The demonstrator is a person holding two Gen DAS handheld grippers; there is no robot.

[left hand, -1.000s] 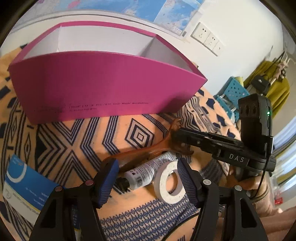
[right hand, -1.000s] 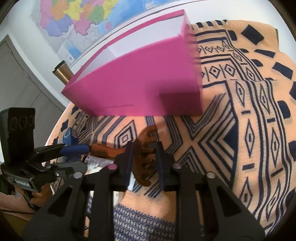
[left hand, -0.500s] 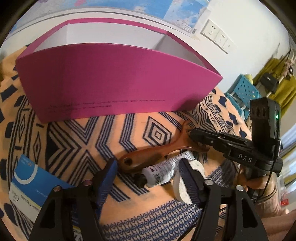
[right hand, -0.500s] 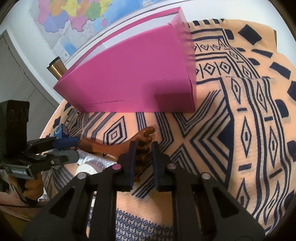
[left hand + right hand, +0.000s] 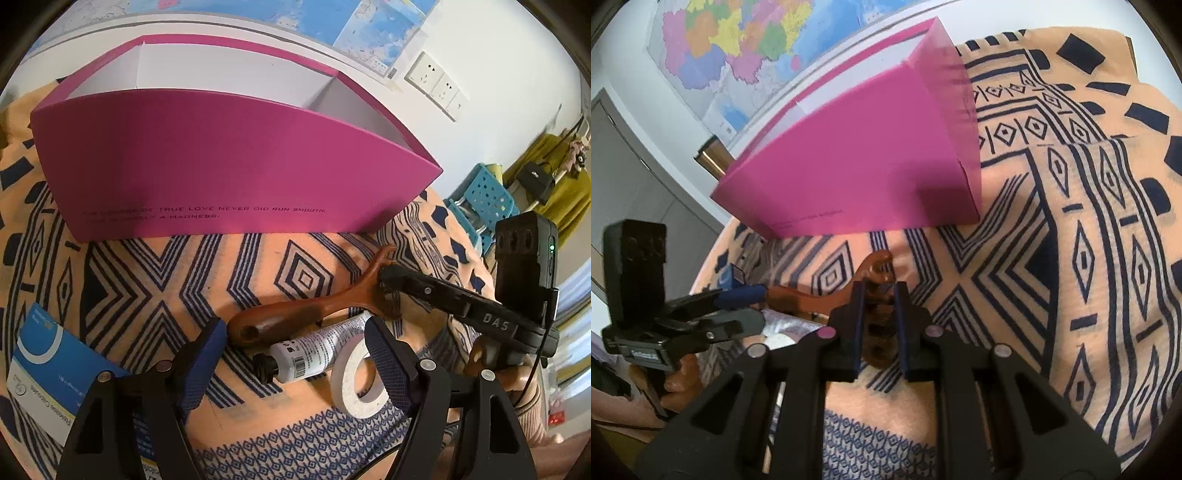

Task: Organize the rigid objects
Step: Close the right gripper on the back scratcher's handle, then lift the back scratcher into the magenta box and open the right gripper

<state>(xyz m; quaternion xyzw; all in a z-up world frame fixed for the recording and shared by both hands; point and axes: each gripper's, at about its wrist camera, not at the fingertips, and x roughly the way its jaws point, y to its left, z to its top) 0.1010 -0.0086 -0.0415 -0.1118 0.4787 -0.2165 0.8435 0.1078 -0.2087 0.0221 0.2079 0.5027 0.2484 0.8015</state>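
Observation:
A brown wooden comb (image 5: 295, 314) lies on the patterned cloth in front of the pink box (image 5: 221, 177). My right gripper (image 5: 880, 295) is shut on the comb's toothed head (image 5: 875, 273); in the left wrist view it (image 5: 391, 277) comes in from the right. My left gripper (image 5: 295, 332) hovers over the comb's handle end, and its jaws are opening. Between them lie a white tube with a black cap (image 5: 317, 350) and a white tape roll (image 5: 354, 380), which leans by the right finger. Neither pad presses on anything.
The pink box (image 5: 868, 166) stands open-topped at the back with white inner dividers. A blue and white carton (image 5: 48, 362) lies at the near left. A brass-coloured cylinder (image 5: 711, 158) stands behind the box. Bare patterned cloth (image 5: 1089, 240) stretches to the right.
The right jaws closed onto the comb's head. The left jaws spread wider, and the tape roll now leans by the left gripper's right finger.

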